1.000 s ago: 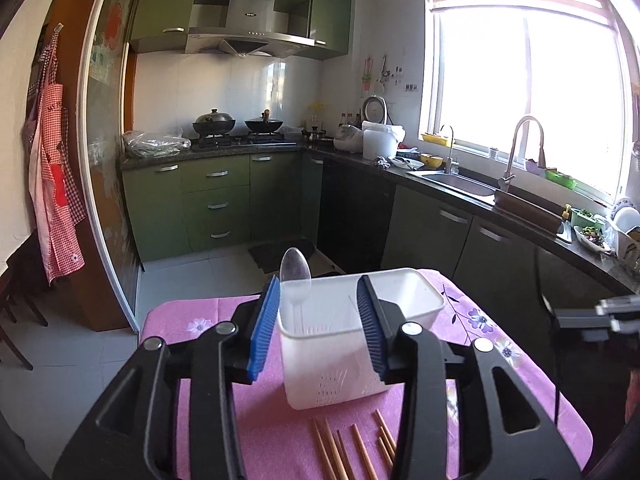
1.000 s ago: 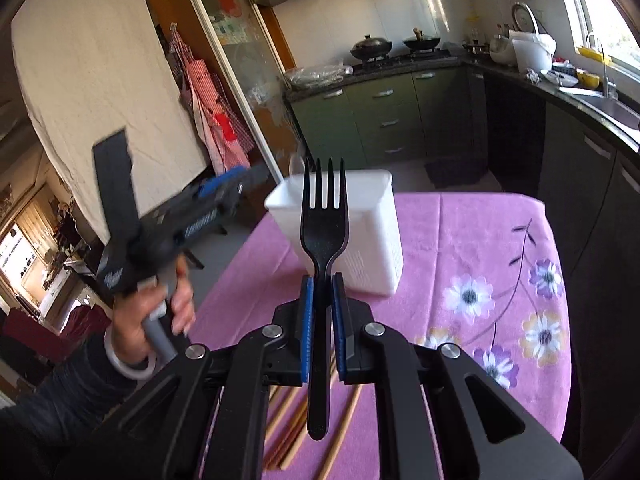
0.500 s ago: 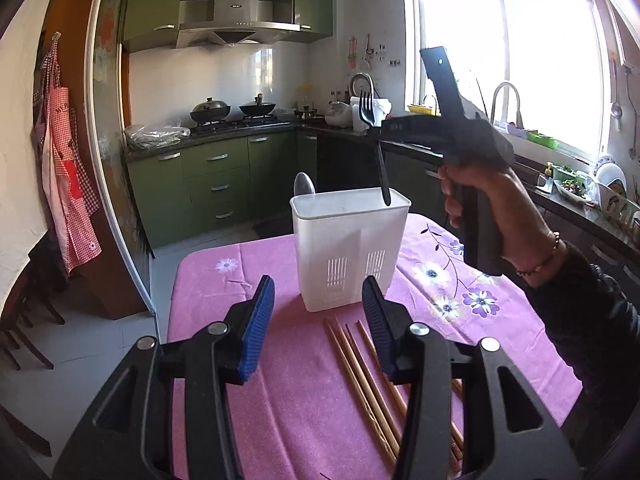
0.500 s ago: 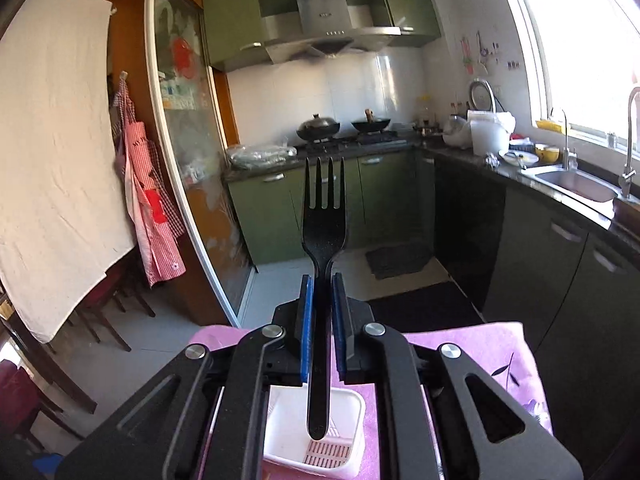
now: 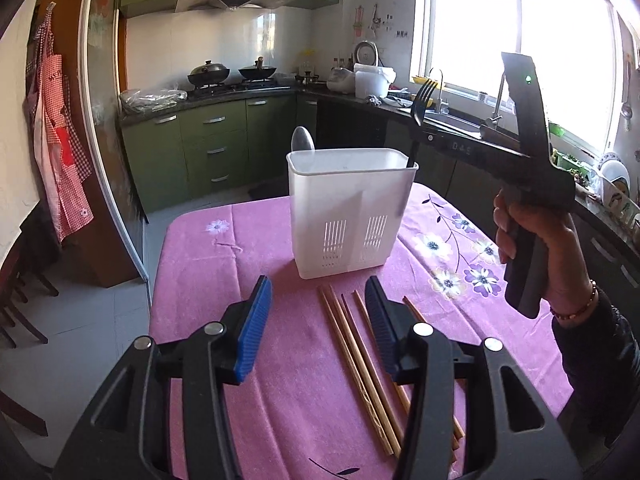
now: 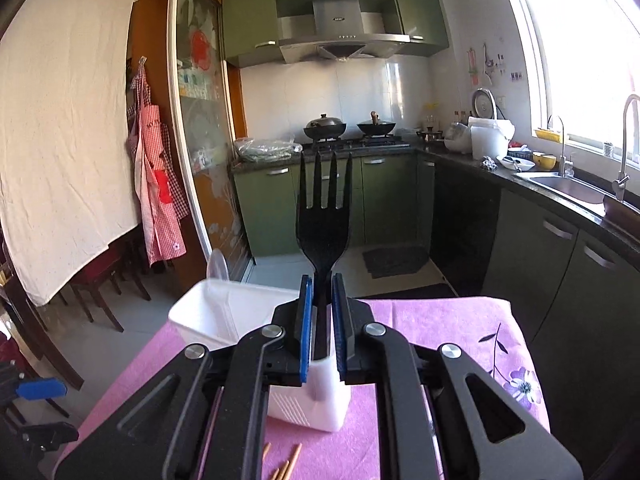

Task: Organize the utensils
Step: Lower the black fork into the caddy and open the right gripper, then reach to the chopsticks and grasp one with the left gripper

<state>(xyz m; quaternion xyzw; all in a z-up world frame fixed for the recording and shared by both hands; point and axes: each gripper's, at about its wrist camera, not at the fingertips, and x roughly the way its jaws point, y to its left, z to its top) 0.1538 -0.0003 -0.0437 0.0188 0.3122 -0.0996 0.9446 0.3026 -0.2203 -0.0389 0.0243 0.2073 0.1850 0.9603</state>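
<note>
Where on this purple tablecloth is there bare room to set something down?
Bare cloth lies left of the white caddy up to the table's left edge, and right of it on the flower print. In front of the caddy, chopsticks crowd the cloth.

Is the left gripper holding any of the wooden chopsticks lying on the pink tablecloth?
No: the left gripper stands open and empty above the wooden chopsticks, which lie loose on the pink tablecloth.
</note>
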